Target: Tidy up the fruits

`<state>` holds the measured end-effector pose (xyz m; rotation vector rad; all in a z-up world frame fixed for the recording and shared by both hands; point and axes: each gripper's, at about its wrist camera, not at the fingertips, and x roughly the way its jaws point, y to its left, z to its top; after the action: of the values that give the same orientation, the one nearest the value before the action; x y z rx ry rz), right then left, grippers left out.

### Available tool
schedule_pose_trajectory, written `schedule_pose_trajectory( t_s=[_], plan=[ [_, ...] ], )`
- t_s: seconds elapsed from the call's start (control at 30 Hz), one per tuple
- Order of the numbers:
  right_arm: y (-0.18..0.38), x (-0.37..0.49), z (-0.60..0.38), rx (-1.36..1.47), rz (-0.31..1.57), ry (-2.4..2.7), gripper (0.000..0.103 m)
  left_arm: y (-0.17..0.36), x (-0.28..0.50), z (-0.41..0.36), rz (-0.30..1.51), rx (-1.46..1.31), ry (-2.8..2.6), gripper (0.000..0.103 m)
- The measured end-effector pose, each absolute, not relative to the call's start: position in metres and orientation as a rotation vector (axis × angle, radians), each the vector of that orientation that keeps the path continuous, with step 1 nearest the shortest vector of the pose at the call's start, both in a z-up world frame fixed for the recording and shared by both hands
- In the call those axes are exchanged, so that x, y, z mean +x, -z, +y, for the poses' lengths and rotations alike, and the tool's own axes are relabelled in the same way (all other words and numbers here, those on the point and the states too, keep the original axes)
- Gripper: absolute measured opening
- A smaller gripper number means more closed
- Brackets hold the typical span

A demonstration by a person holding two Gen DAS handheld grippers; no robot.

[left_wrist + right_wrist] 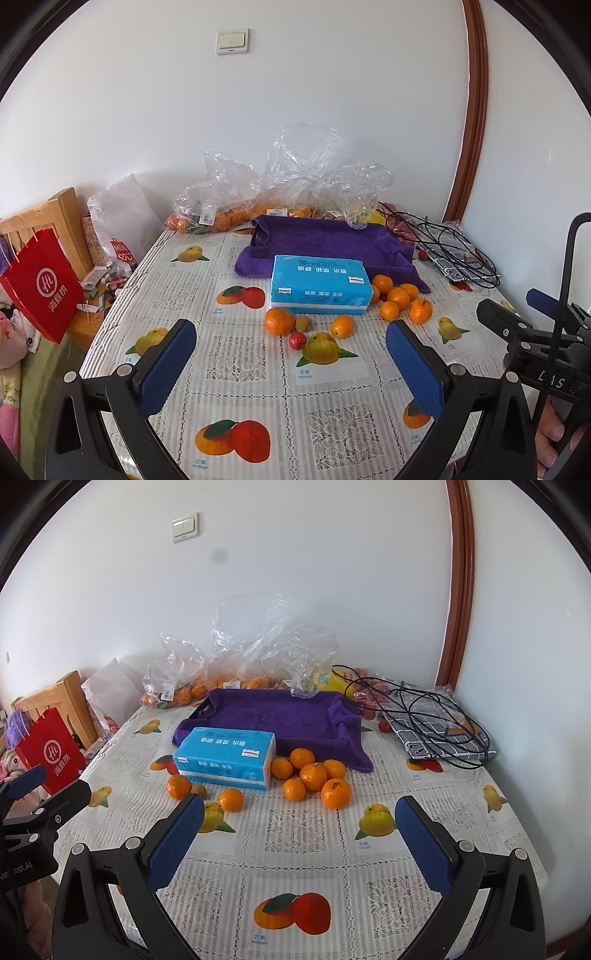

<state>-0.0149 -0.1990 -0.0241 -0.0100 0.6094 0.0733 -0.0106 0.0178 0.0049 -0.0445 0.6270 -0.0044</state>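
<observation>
Loose mandarins lie on the fruit-print tablecloth. A cluster of mandarins (400, 298) (314, 777) sits right of a blue tissue pack (319, 284) (226, 757). In front of the pack lie a big mandarin (279, 321) (179, 787), a brown kiwi (303, 322), a small red fruit (297, 340) and another mandarin (342, 326) (231, 799). Behind is a tray draped in purple towel (325, 240) (280, 716). My left gripper (291, 363) is open above the near cloth, empty. My right gripper (300, 840) is open too, holding nothing.
Clear plastic bags with more fruit (236, 206) (192, 686) line the wall. Black cables (443, 240) (417, 709) lie over a checked cloth at back right, a small red fruit (384, 725) beside it. A red paper bag (40, 284) (51, 753) hangs left of the table edge.
</observation>
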Motion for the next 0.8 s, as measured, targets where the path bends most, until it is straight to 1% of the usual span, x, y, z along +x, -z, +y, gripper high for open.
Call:
schedule_pose_trajectory(
  t_s=[0.8],
  plan=[
    [0.030, -0.016, -0.211, 0.010, 0.609, -0.032, 0.102, -0.005, -0.005, 0.014, 0.607, -0.030, 0.016, 0.103]
  ],
)
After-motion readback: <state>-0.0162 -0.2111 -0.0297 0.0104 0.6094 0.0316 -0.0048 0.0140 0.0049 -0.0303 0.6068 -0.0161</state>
